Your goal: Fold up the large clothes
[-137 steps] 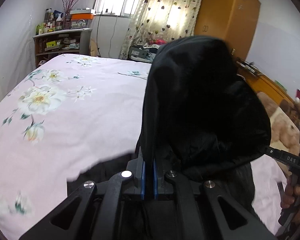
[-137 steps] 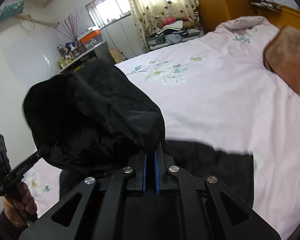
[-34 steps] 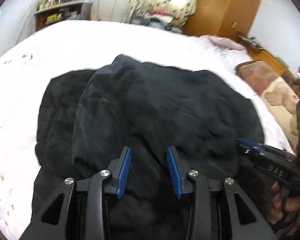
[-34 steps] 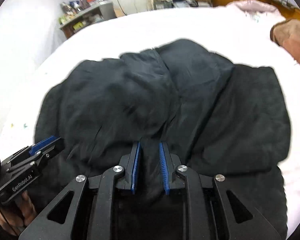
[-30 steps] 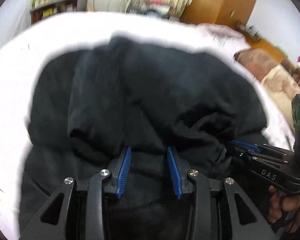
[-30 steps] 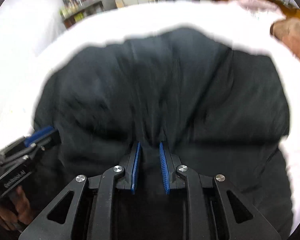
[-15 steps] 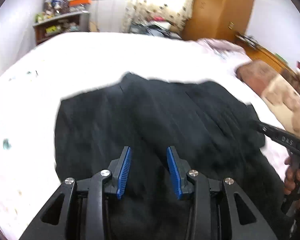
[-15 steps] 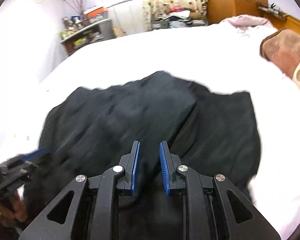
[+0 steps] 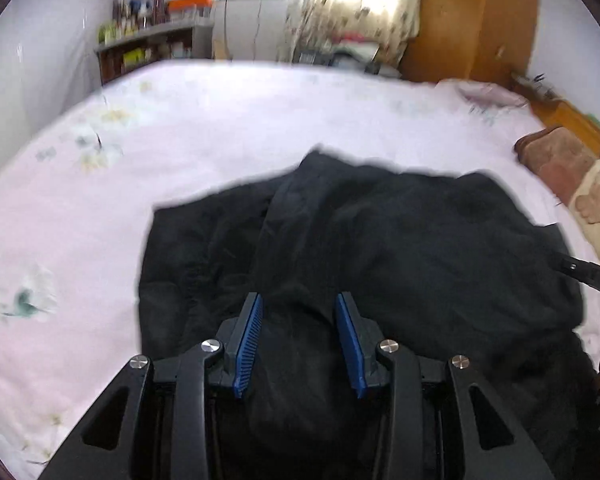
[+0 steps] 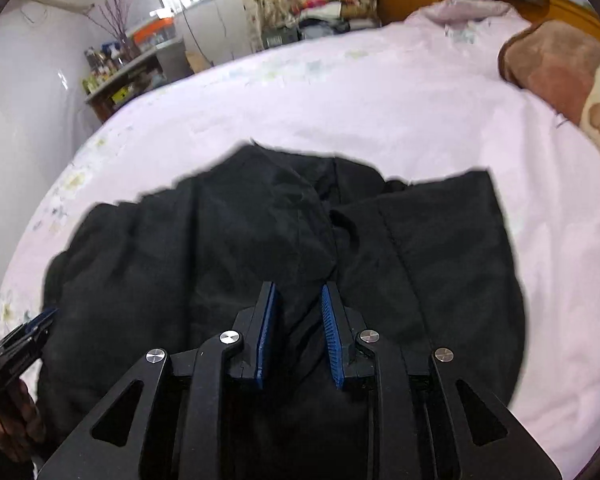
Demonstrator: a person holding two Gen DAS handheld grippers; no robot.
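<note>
Both sets of jaws are standing apart and holding nothing.

Through the left wrist camera, you are holding the left gripper (image 9: 298, 334) just above the near edge of the black garment (image 9: 380, 248). Its blue fingertips (image 9: 249, 344) are spread wide, with dark cloth showing in the gap but not pinched. The garment is lying bunched in the middle of the pink floral bedsheet (image 9: 220, 120), with a raised ridge of fabric running away from you. That ridge suggests one layer is already lying doubled over another. At the right edge, the tip of the right gripper (image 9: 588, 274) is showing beside the cloth. Beyond it, a brown plush blanket (image 9: 572, 176) is sitting at the bed's far right. The view is slightly blurred.

Through the right wrist camera, you are holding the right gripper (image 10: 298, 334) over the same garment (image 10: 420, 248). Its blue fingertips (image 10: 332, 340) are parted less widely, again with nothing between them. A seam is running down the right-hand panel, and that panel is lying flatter than the heaped left half. The left gripper (image 10: 24, 336) is peeking in at the lower left.

With both tools free above the near hem, you are probably placed to choose a fresh grip for the next fold. The heaped half looks likely to slump when lifted.
</note>
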